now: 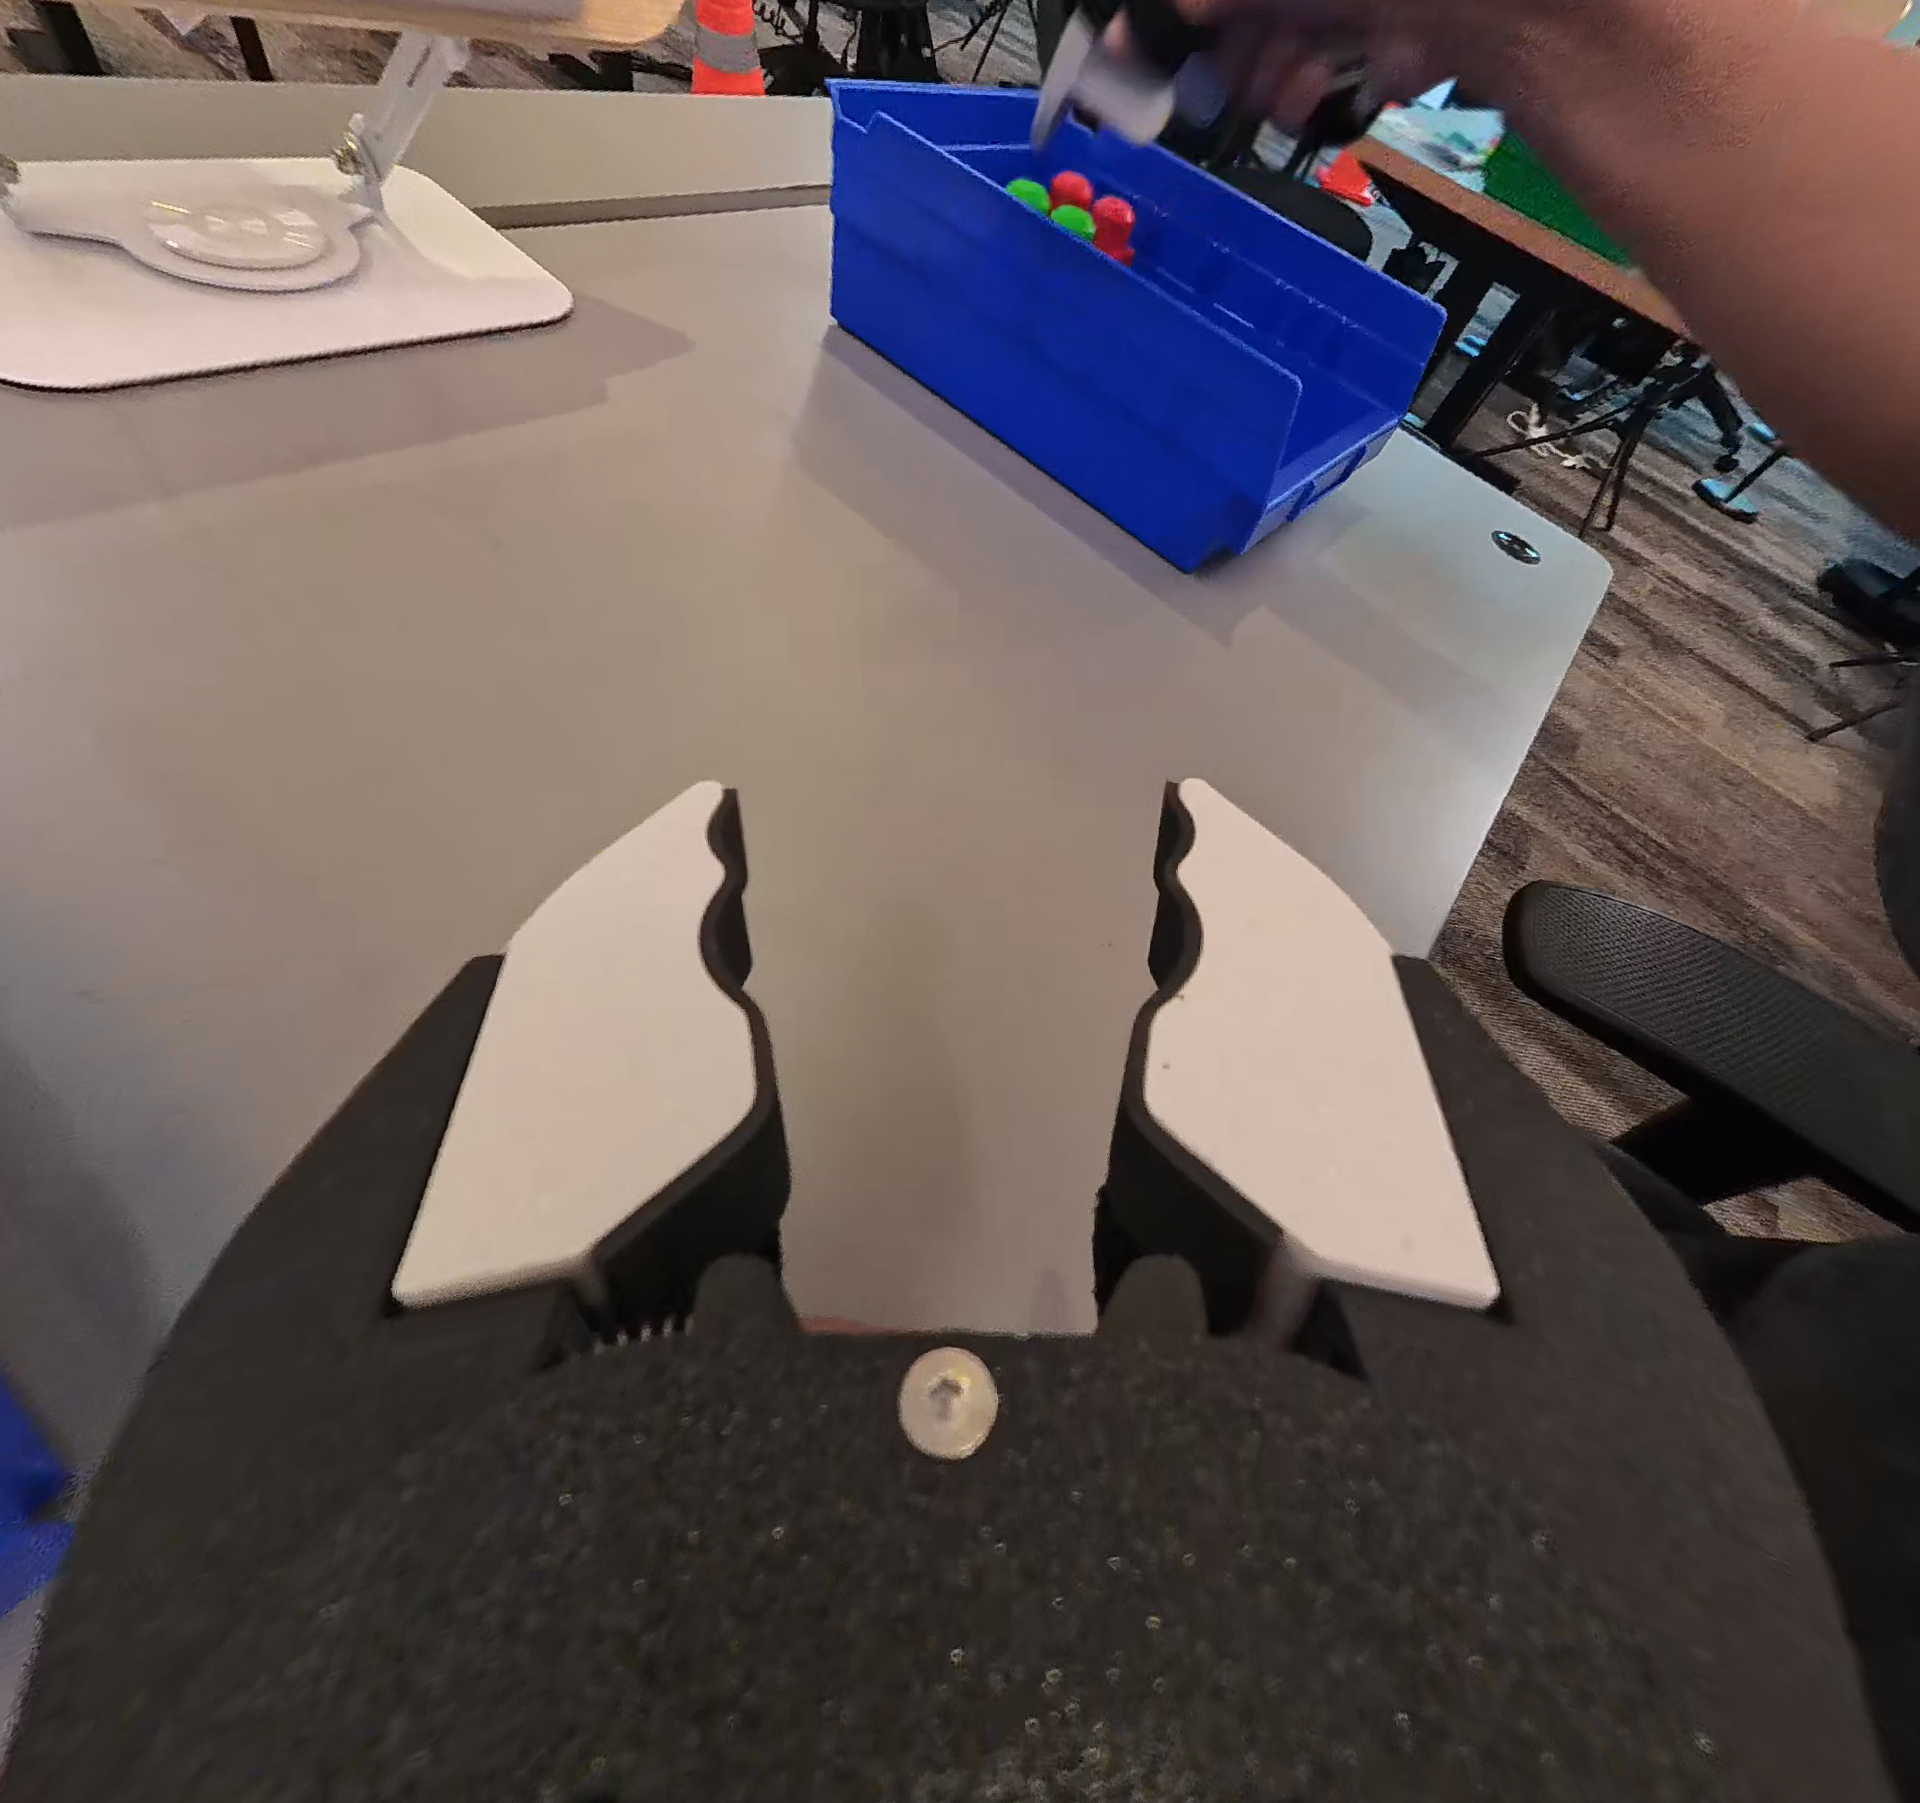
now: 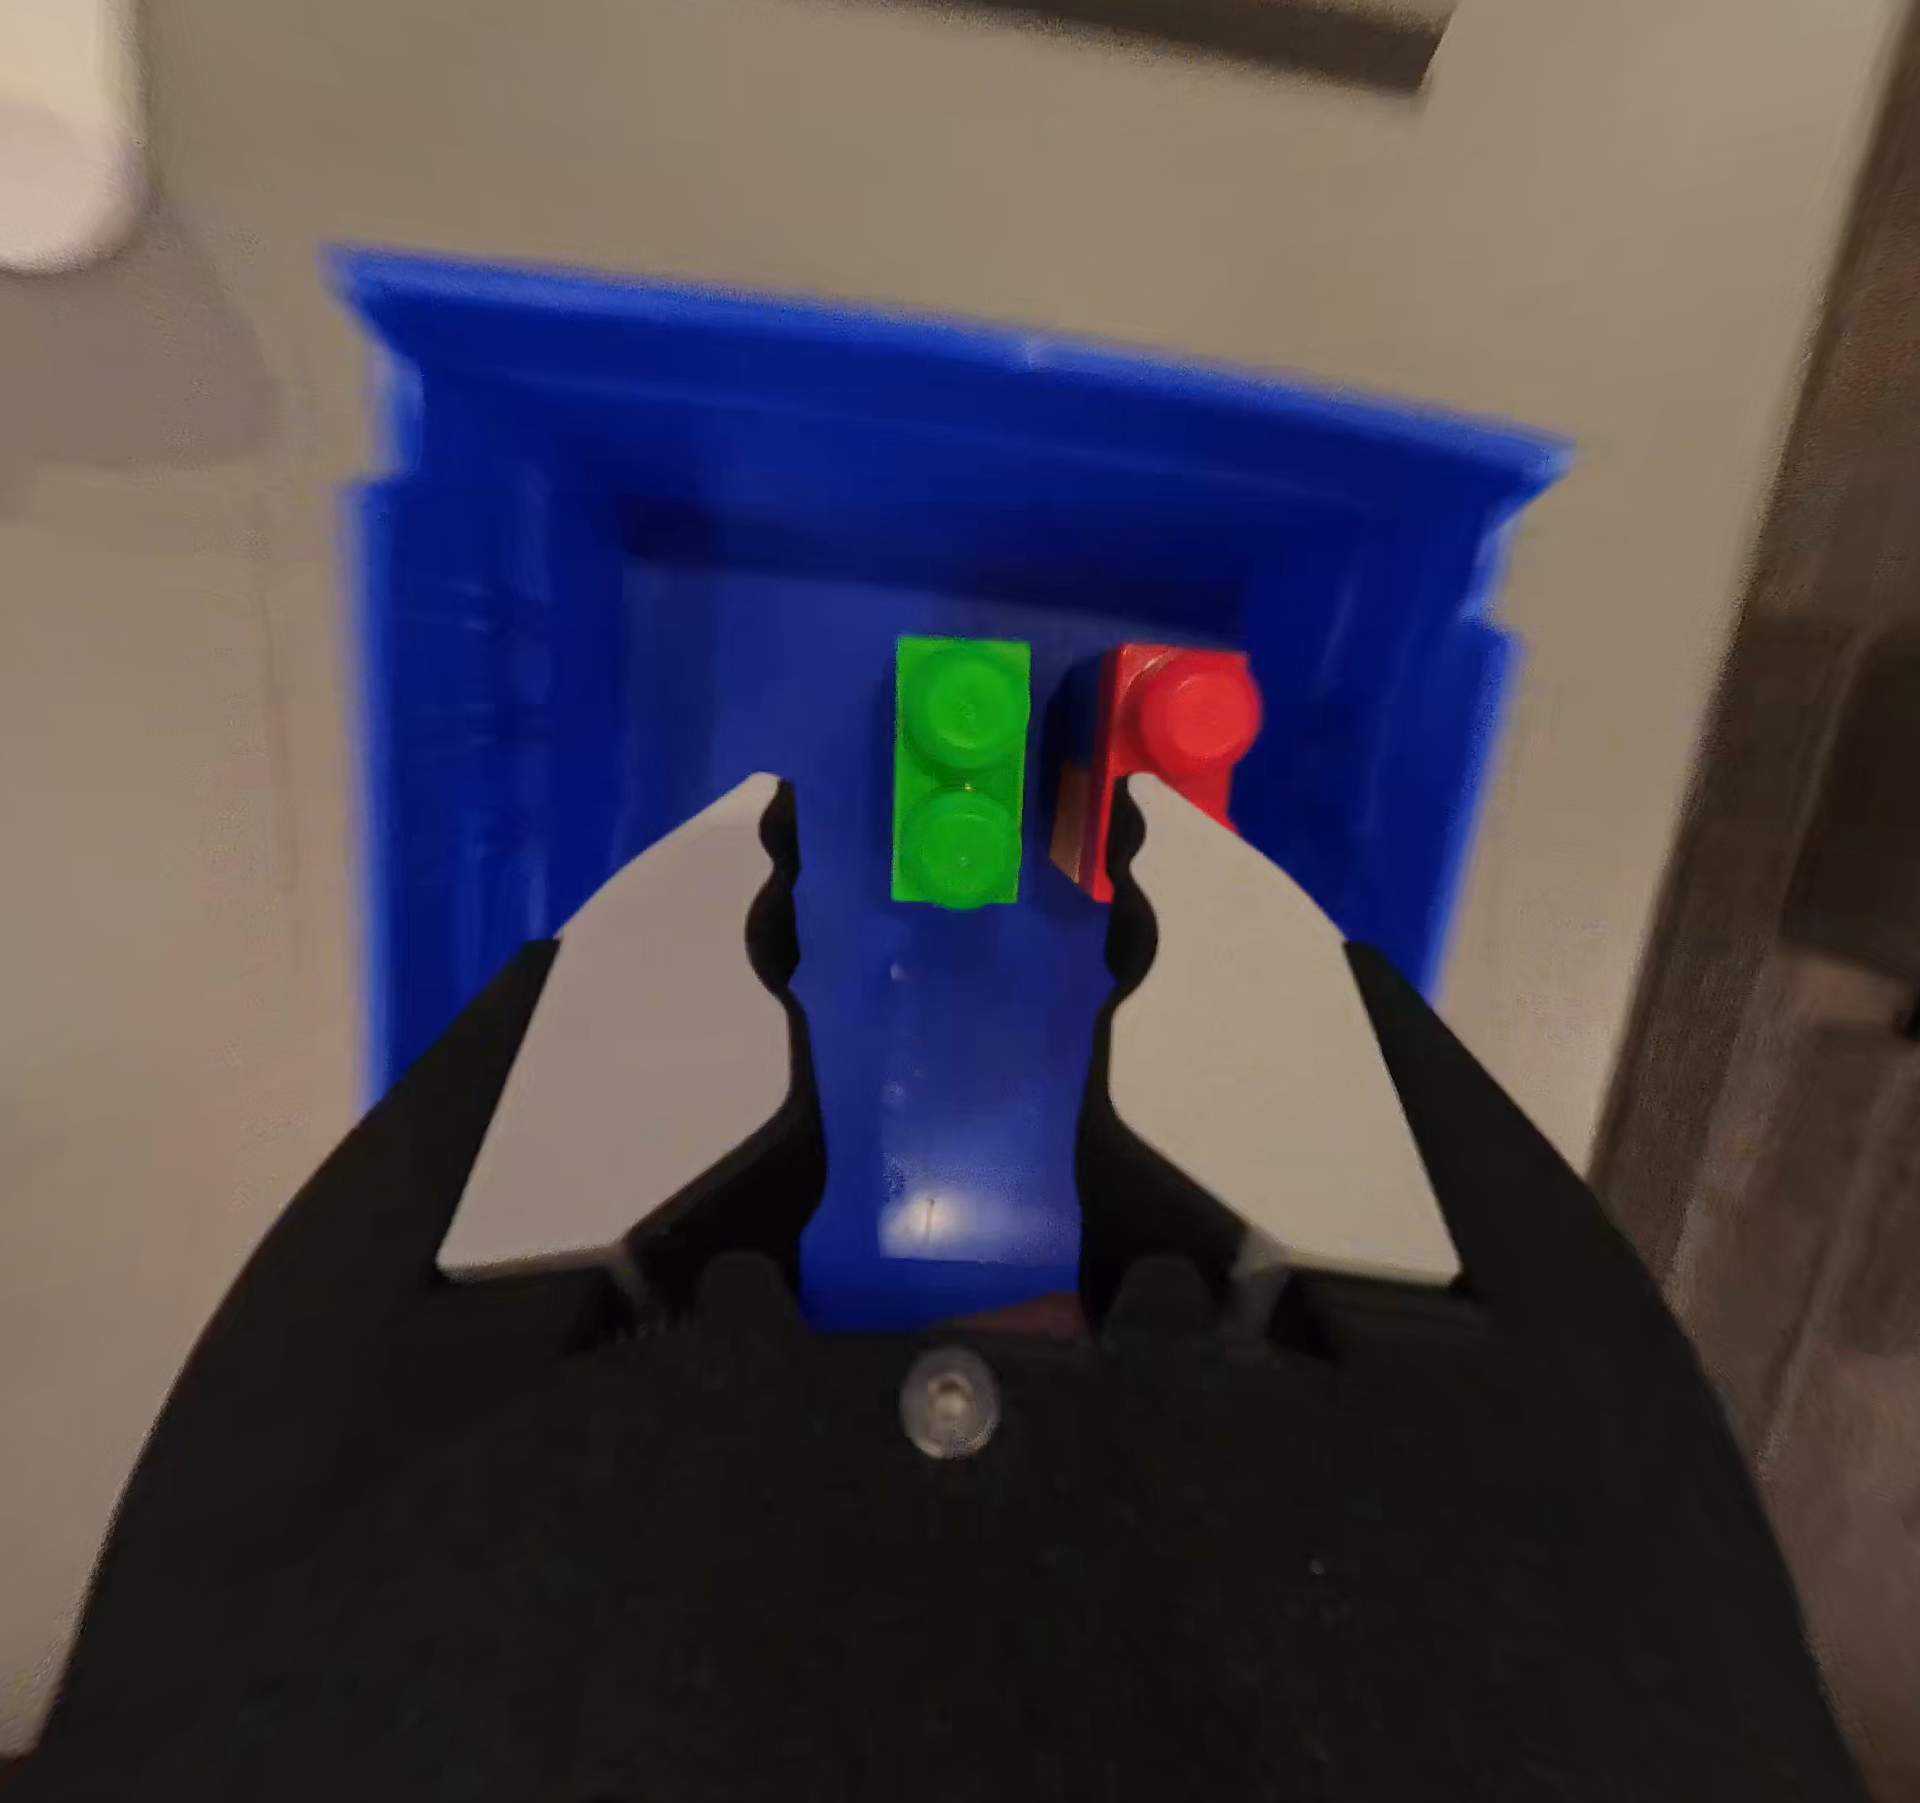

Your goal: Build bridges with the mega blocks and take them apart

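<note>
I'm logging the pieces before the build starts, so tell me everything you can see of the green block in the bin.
The green block is a bright, glossy plastic brick, two studs long and one wide, both round studs facing up. It lies flat on the floor of the blue bin, beside the red block, with a narrow gap showing between them. The right claw hangs open above it, not touching.

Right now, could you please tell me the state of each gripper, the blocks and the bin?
Left gripper: open, empty, above the bare table.
Right gripper: open, empty, over the bin.
Blue bin: upright on the table, holding both blocks.
Green block: loose on the bin floor, studs up, ungripped.
Red block: beside the green one, partly hidden by a finger, ungripped.
</note>
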{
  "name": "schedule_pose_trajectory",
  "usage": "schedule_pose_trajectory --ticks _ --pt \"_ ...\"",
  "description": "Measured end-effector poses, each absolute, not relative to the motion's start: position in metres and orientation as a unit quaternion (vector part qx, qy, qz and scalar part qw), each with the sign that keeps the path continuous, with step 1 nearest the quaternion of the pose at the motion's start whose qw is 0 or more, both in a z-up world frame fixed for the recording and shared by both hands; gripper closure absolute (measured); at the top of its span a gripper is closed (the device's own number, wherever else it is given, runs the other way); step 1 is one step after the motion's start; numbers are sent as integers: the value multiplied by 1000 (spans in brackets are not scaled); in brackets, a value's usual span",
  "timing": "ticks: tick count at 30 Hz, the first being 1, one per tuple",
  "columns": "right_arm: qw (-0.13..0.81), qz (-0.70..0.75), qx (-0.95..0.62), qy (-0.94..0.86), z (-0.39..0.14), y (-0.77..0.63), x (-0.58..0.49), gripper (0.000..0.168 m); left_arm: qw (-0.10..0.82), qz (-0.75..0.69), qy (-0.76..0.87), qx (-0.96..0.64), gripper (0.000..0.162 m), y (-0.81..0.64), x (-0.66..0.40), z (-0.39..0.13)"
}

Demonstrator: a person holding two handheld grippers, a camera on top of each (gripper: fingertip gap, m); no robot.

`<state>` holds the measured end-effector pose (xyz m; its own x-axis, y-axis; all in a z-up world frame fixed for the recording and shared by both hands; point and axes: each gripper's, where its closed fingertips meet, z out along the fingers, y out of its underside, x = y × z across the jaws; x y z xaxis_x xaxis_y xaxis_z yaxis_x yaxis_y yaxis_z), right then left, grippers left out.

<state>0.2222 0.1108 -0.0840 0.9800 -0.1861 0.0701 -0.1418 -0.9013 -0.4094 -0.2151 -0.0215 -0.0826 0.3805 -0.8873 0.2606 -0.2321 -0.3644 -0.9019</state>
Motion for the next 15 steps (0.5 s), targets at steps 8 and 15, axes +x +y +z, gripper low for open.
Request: schedule_pose_trajectory --ticks 8,15 --pt "620 188 -755 -103 68 4 -15 119 448 -376 354 -730 87 -7 -234 -73" --pt "552 303 -760 -158 -101 -65 -152 117 449 -340 306 -767 88 -26 -267 -101"
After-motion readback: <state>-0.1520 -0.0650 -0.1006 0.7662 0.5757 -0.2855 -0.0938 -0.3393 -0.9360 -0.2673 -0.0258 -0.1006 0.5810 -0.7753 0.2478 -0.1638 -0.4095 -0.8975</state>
